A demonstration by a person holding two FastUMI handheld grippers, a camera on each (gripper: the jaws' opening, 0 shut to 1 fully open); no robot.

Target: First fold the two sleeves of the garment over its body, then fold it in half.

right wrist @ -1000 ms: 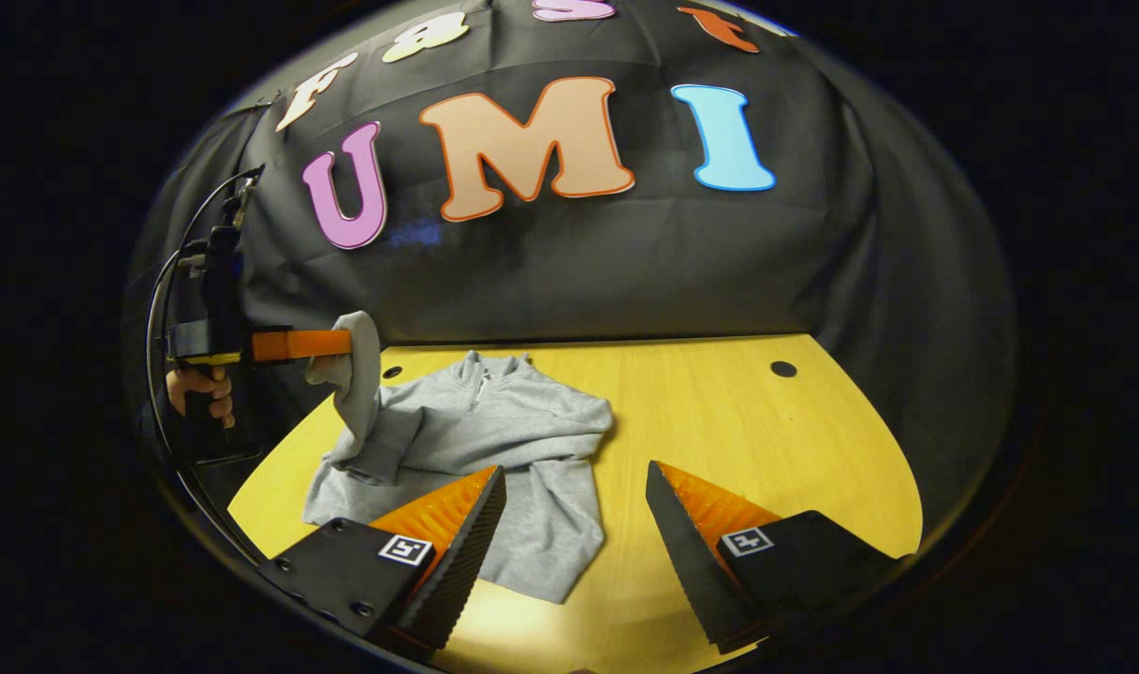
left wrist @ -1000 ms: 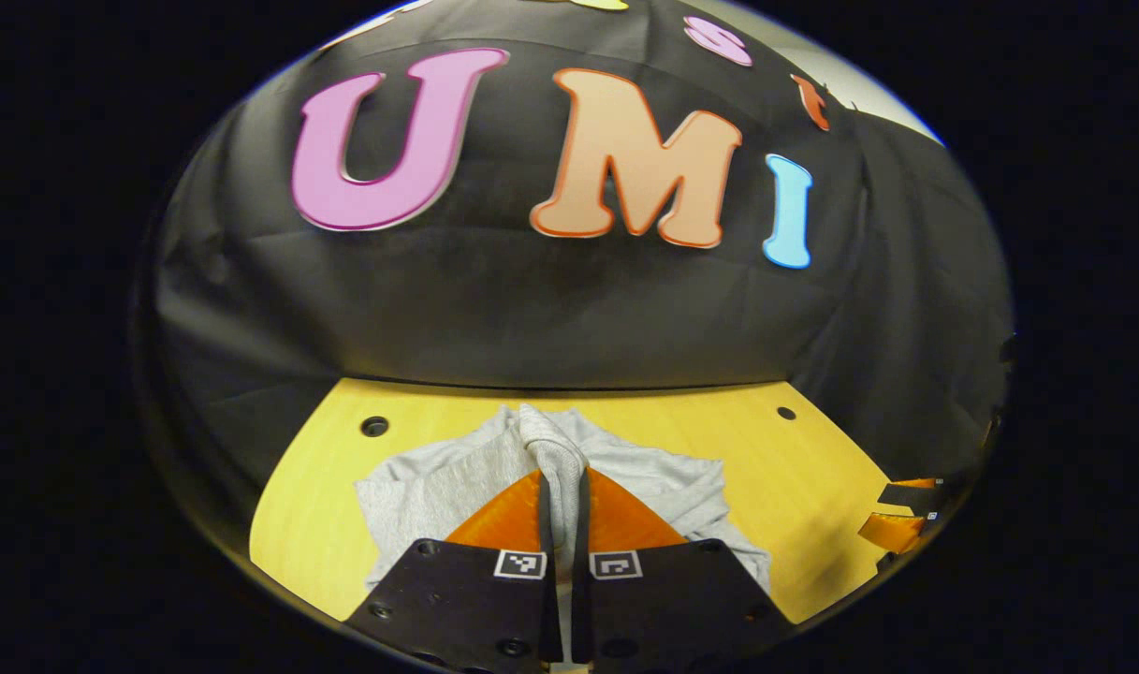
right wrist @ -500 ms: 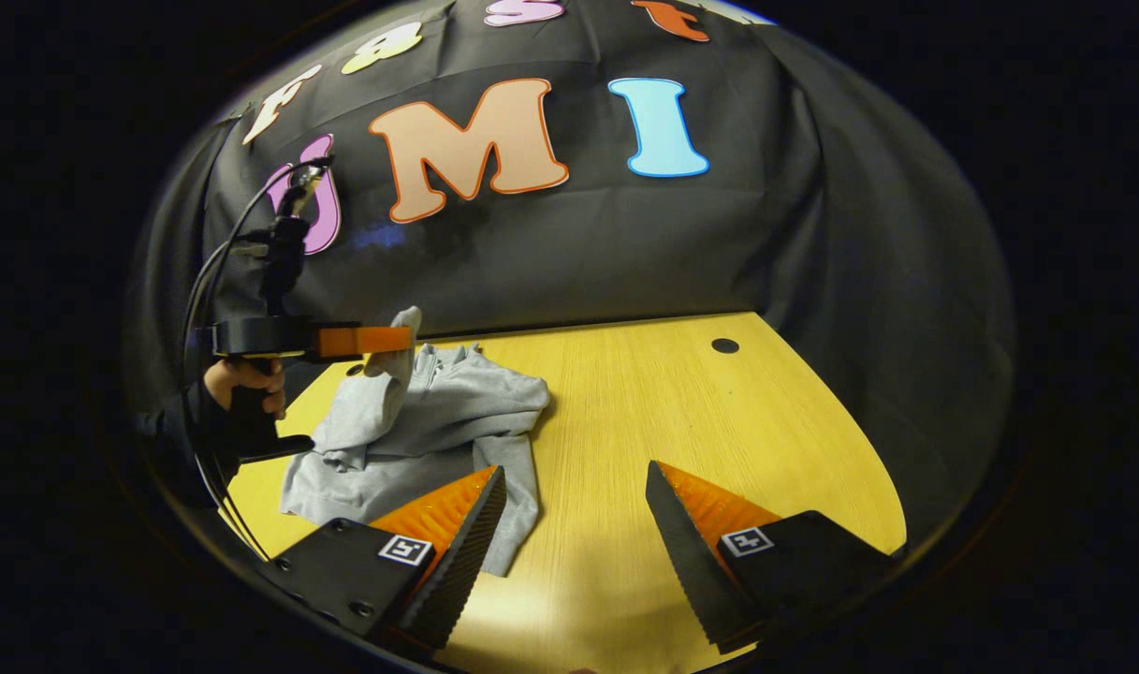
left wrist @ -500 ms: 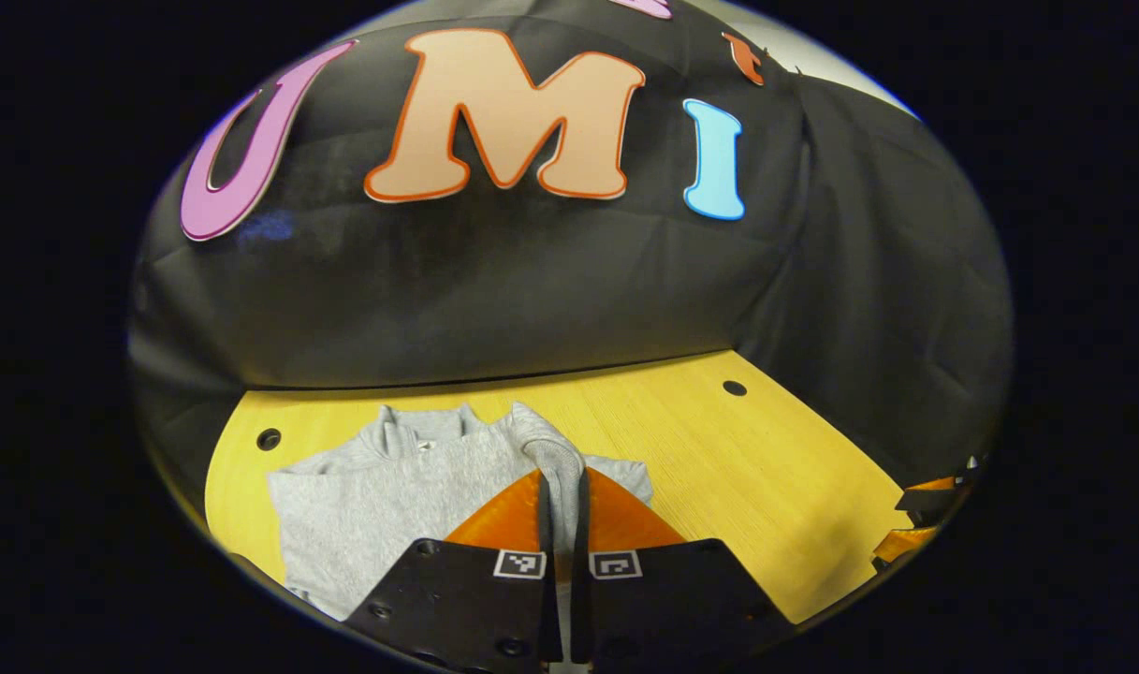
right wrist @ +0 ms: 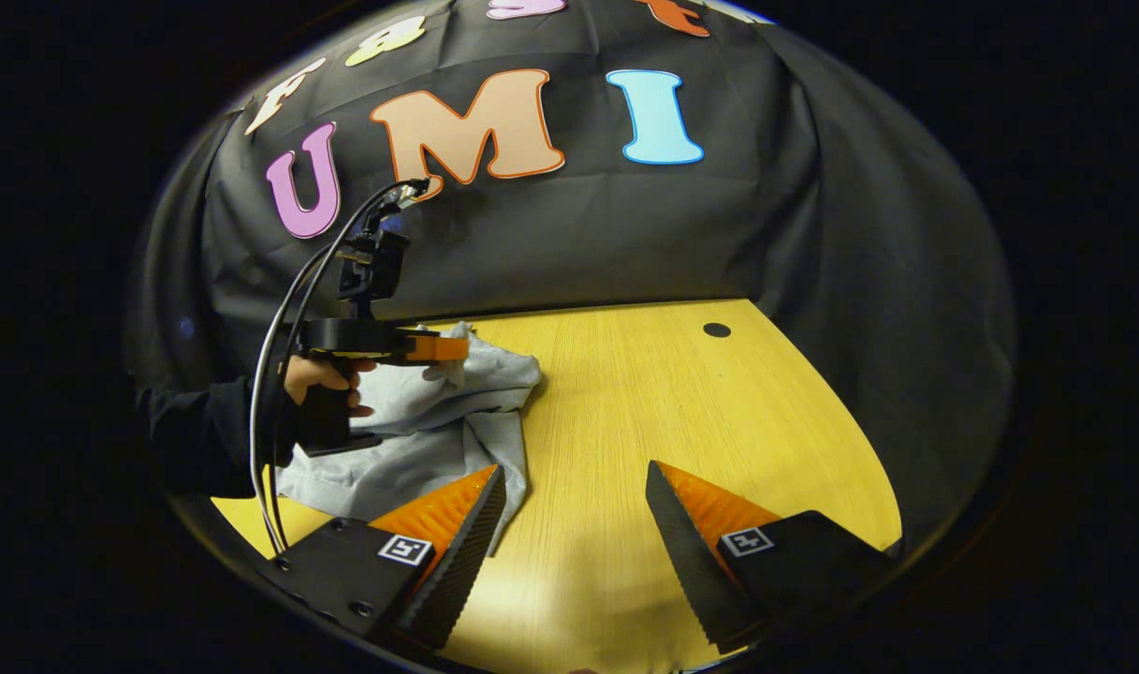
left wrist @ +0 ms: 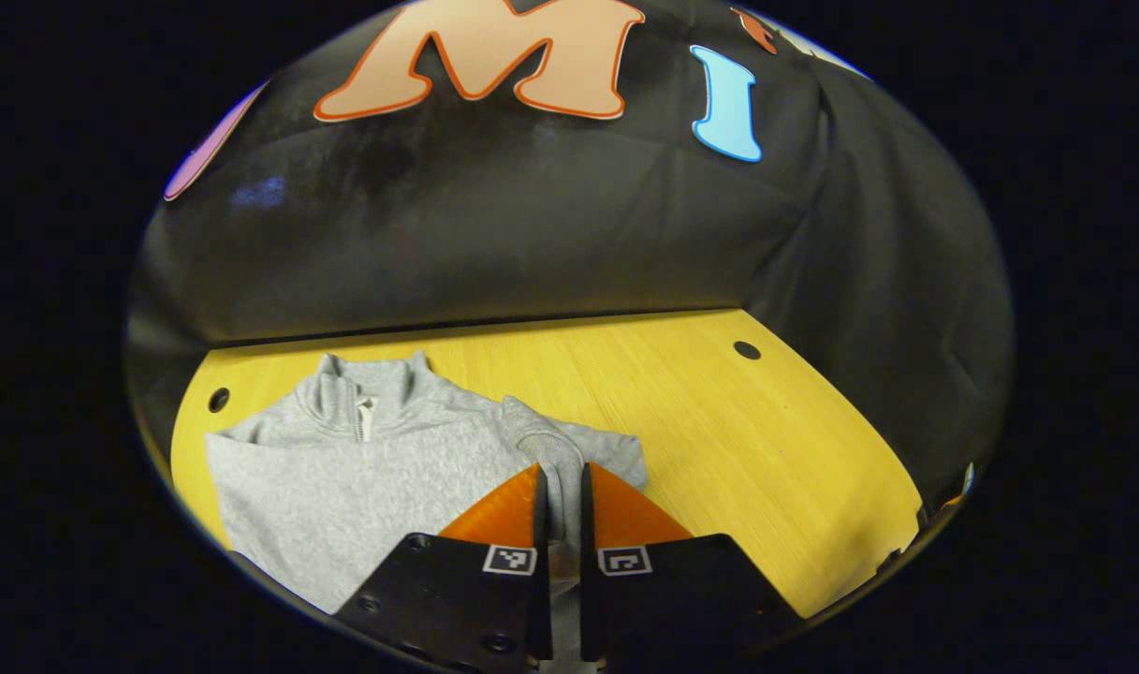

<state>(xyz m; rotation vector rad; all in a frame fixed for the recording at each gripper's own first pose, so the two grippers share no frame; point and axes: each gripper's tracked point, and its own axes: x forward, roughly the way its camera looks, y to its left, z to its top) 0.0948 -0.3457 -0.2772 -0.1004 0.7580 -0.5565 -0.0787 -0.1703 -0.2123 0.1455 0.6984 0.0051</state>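
While the left claw pinches the sleeve, the right claw gapes wide.

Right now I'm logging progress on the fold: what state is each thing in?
Left gripper: shut on the sleeve, held over the garment's body.
Sleeve: pinched at its cuff end between the fingers, lifted, not yet laid flat.
Garment: grey zip-neck top, lying on the table, not folded in half.
Right gripper: open, holding nothing, above the table.
Table: wooden, bearing the garment.
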